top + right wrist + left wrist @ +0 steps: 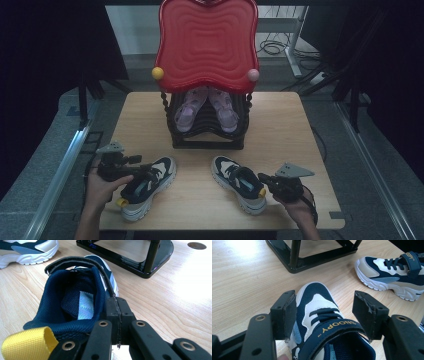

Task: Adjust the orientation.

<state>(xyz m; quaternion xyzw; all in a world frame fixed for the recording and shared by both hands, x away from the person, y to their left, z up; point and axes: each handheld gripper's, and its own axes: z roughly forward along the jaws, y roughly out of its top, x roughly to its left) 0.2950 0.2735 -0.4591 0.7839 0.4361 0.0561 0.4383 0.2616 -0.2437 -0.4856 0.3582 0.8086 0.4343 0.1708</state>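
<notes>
Two navy and white sneakers lie on the wooden table (280,130). My left gripper (149,174) (324,307) is open, its jaws standing either side of the left sneaker (147,187) (317,297) at its laces and strap. The right sneaker (240,182) (72,305) (387,272) has a yellow heel loop (27,342). My right gripper (261,178) (117,305) is shut, pads pressed together with nothing seen between them, right beside the outer edge of that sneaker's collar near the heel. The left sneaker's sole (30,252) shows at the top left of the right gripper view.
A black shoe rack (207,142) (312,260) (140,265) stands mid-table under a big red wavy panel (207,45). A pair of purple sandals (182,112) rests on it. Bare table lies left and right of the rack. The table's front edge runs close behind both sneakers.
</notes>
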